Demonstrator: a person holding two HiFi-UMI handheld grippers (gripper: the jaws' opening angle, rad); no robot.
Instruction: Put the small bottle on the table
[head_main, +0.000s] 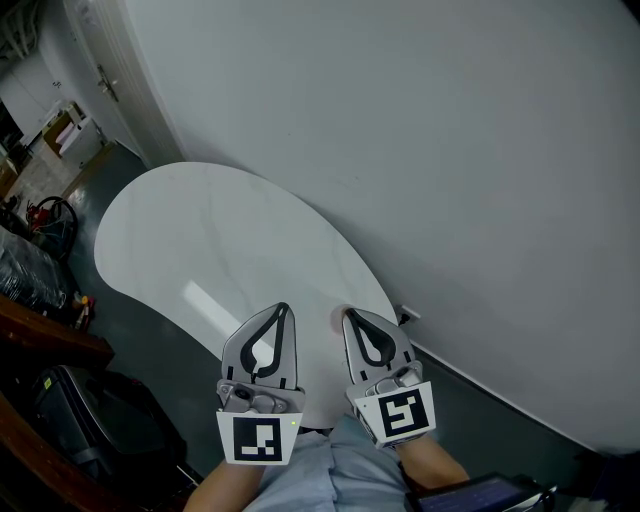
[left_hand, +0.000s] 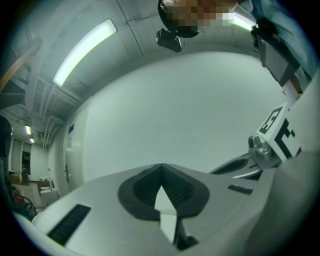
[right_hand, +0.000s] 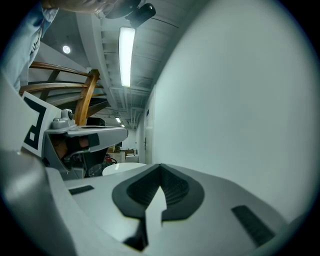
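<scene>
Left tool (head_main: 283, 307), right tool (head_main: 348, 314): both closed, empty, above white table (head_main: 190, 230).

No readable text, brand or number was found. Black-and-white square marker pattern (head_main: 258, 439) on left gripper (head_main: 284, 308) cube and second marker pattern (head_main: 403, 413) on right gripper (head_main: 347, 314) cube showed coded blocks, no letters. Small blue wall plate (left_hand: 71, 129) was illegible.

right gripper (right_hand: 160, 170) has its jaws pressed together, tips meeting, nothing caught between them. big white wall (right_hand: 240, 100) fills the right side, left gripper (right_hand: 82, 132) pokes in at the left, sliver of white table (right_hand: 120, 168) just past the jaws, strip light (right_hand: 126, 55) and wooden beams (right_hand: 86, 102) up top
</scene>
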